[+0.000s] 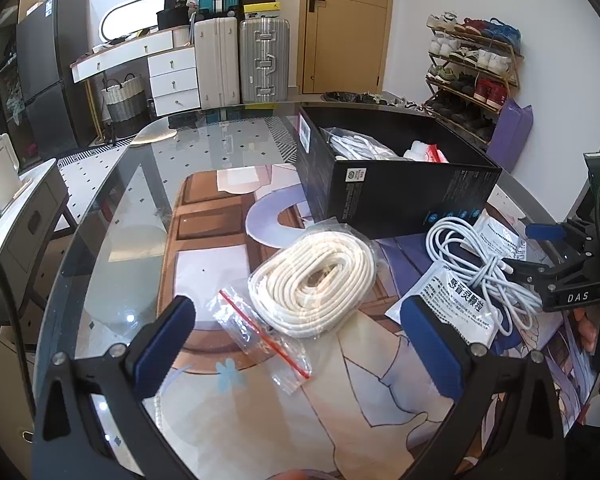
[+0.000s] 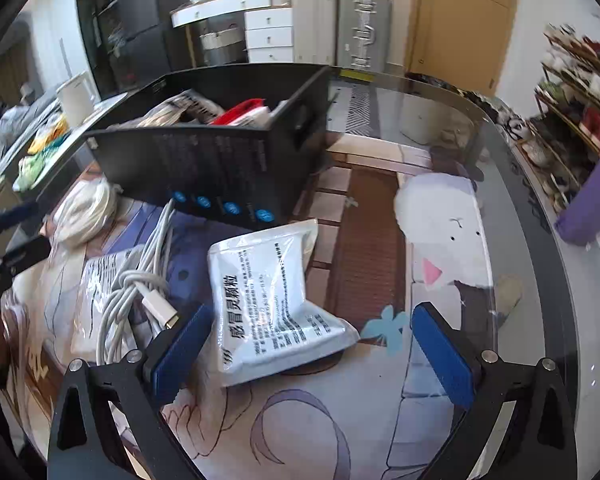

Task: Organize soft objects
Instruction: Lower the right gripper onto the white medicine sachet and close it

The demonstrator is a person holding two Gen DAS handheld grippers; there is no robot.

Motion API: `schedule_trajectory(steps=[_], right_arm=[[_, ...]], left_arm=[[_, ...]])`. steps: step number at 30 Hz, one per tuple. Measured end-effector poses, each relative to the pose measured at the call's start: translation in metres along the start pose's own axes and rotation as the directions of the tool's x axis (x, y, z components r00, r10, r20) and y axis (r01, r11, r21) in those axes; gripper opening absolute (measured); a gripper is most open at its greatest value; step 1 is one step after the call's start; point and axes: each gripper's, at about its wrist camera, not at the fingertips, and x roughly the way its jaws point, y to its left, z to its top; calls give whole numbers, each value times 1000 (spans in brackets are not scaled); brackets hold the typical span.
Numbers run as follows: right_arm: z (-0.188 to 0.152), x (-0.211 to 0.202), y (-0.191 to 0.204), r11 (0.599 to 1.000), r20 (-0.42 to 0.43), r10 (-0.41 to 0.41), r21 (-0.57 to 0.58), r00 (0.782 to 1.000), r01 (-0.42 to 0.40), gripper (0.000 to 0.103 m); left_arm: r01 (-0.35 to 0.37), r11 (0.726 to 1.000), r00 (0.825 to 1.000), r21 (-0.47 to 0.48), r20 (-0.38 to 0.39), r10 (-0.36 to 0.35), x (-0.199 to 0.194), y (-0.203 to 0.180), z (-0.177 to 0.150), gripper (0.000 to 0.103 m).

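Both tongs, left tongs (image 1: 296, 340) and right tongs (image 2: 312, 346), gape apart, empty; the white sachet (image 2: 272, 300) near the counter's right edge looks light, limp, slippery; pinch its sealed edge.

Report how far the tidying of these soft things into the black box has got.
Done: the black box already holds some bagged items and a red-and-white pack.
In hand: nothing; the left tongs and right tongs are both open, the right around a white sachet.
Left on the table: that sachet, the bagged rope coil, the white cable, the small zip bag and another sachet.
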Motion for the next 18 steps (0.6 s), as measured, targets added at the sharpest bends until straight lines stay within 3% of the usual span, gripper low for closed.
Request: schedule_trajectory(steps=[9,11,15,18], right_arm=[[6,7,3,999,-3,42,-30,999,-42,98],[6,8,3,997,6,76,-23,997,-76,89],[8,4,2,995,27,95,-24,995,-94,52],[5,0,1,996,40,83,-22,996,-82,45]], left_arm=[[1,1000,1000,5,-2,-1,0,-2,0,103],[3,1000,1000,2,-4,-3,0,-2,0,103],[4,1000,1000,-4,-10,-4,1,0,-1,103],[4,1000,1000,-4,-10,-4,1,1,-1,103]])
